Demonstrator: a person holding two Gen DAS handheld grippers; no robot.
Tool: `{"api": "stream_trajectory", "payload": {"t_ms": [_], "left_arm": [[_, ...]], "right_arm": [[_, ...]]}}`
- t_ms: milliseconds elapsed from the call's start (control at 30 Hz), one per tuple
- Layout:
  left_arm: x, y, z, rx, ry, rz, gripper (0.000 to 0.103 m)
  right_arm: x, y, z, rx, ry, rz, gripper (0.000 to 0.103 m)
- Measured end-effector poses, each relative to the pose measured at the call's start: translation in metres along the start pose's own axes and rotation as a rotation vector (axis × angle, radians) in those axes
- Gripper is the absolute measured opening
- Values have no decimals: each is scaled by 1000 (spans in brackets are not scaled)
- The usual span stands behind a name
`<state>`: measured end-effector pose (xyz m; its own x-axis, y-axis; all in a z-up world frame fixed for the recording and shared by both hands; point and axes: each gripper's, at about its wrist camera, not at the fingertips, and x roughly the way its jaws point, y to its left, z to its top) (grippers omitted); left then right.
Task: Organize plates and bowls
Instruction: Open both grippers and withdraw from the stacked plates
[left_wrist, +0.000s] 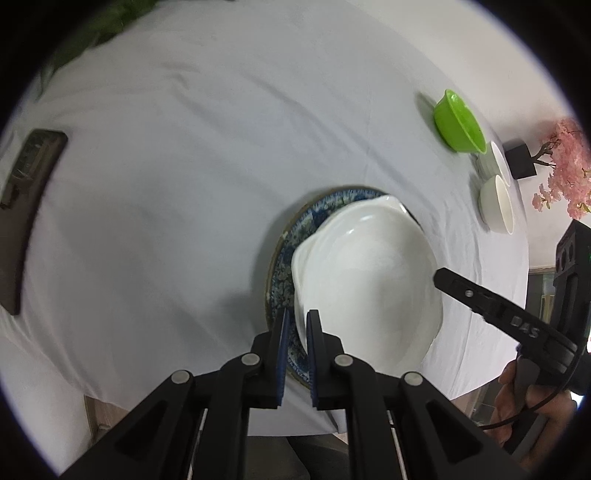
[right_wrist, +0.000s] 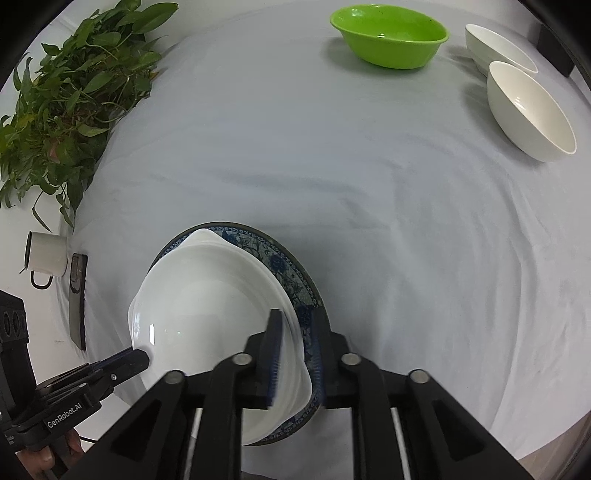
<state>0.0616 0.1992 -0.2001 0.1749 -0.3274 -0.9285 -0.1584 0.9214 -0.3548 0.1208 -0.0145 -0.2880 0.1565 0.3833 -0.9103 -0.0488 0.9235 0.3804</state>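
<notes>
Both tongs pinch the white scalloped ceramic dish (right_wrist: 207, 325) stacked on the blue-patterned round plate (right_wrist: 288, 280) at six o'clock; the green plastic bowl (right_wrist: 389, 35) and two white bowls (right_wrist: 532, 110), toward one o'clock on the cloth-covered surface (right_wrist: 295, 166), look unsorted.

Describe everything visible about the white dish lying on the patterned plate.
The glossy white scalloped-edge ceramic dish is shallow, empty and lies upright on the blue-patterned round plate, offset so the plate's rim shows along one side. The left gripper and right gripper each straddle its edge on opposite sides, over the white tablecloth.
</notes>
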Motion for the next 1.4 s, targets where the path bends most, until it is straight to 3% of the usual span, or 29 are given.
{"api": "stream_trajectory", "payload": {"t_ms": [33,67,100,133,200,267,367,533,767,1000,1300,1400], "left_arm": [[-10,-1,-1,10,-30,7,10],[-21,-3,-2,25,-63,34,13],[-31,-5,-3,40,-90,70,28],[-44,-8,-5,60,-126,114,53],[-76,-16,-10,92,-244,172,80],[-107,-32,-16,153,-352,215,81],[-136,-58,-23,244,-413,262,81],[-173,-103,-38,320,-468,239,81],[-176,-152,-52,387,-442,175,81],[-161,-189,-50,502,-414,115,81],[-138,-236,-31,648,-422,23,81],[-128,-249,-28,684,-383,-21,81]], "right_arm": [[-7,0,0,0,-11,6,59],[-18,1,0,-3,-34,9,69],[-29,2,-1,-15,-55,4,84],[-43,4,-2,-33,-71,-11,91],[-65,6,-4,-60,-99,-24,100],[-92,8,-9,-93,-138,-52,103],[-132,5,-18,-119,-196,-94,103],[-189,-5,-40,-102,-257,-102,103],[-254,-30,-83,-50,-332,-81,103],[-276,-60,-106,18,-332,-79,103],[-304,-93,-125,179,-395,-110,103],[-314,-102,-137,237,-421,-125,103]]}}
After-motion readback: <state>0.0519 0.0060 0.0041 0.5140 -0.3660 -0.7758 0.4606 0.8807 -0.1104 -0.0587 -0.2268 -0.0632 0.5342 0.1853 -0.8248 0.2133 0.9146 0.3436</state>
